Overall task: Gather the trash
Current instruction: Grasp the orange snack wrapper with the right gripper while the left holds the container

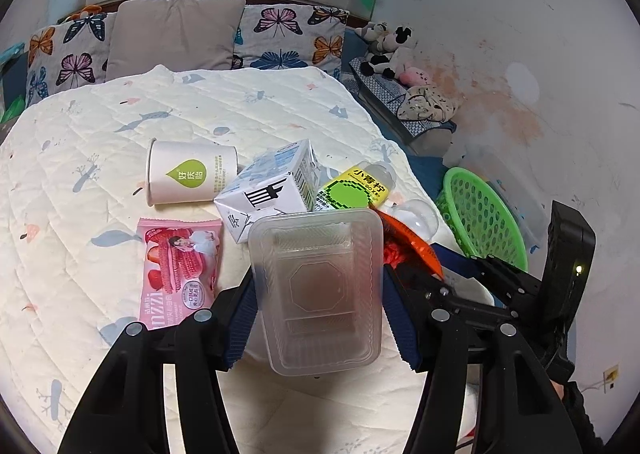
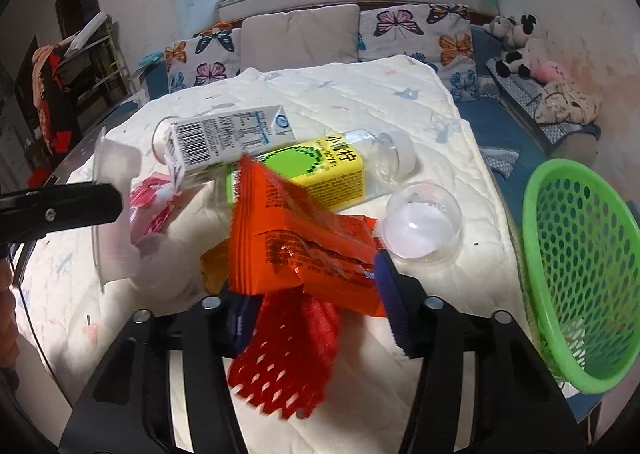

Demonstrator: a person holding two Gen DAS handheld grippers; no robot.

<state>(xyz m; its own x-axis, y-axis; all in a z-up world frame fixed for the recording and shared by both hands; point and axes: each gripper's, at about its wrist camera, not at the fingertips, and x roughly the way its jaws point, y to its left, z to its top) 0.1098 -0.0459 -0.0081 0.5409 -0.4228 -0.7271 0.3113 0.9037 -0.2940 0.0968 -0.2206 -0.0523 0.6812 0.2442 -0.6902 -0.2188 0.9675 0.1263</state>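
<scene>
left wrist view: the left gripper [image 1: 320,306] is clamped on a clear plastic tray [image 1: 320,290], just in front of the milk carton [image 1: 272,190] on the quilt [image 1: 80,214]. right wrist view: the right gripper [image 2: 316,306] pinches an orange wrapper [image 2: 296,238] and red foam net [image 2: 284,358], left of the green basket [image 2: 580,274], near the carton.

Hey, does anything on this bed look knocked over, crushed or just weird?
Yes. The milk carton is dented and tipped on its side, leaning over the lying bottle. The paper cup lies toppled too. No spill shows on the quilt.
</scene>
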